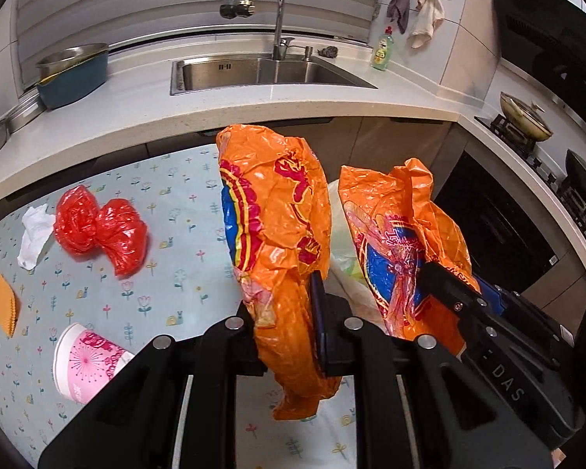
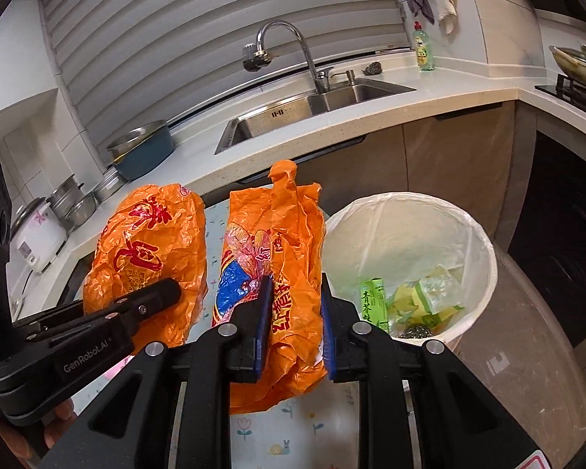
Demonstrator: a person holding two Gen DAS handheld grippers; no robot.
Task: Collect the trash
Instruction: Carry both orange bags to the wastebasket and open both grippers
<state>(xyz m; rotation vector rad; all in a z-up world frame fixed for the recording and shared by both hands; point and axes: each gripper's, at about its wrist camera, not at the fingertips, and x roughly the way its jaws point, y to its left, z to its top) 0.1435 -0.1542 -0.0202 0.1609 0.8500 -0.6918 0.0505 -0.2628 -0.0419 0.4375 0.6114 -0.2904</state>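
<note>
Beside the bin [image 2: 484, 242], claws [image 1: 283, 320] grip bags [image 1: 277, 211]

White countertop [image 1: 144, 105], steel sink [image 1: 230, 72] under slatted blinds [image 2: 215, 11], possibly a stove [image 1: 527, 129] at right.

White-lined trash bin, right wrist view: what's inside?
Inside the white-lined trash bin: a green drink carton, yellow-green crumpled wrappers and a dark scouring pad. Anything beneath them is covered, and the near rim hides the rest.

Floral table [image 1: 183, 273]: red bag [image 1: 97, 230], cup [image 1: 86, 363].
</note>
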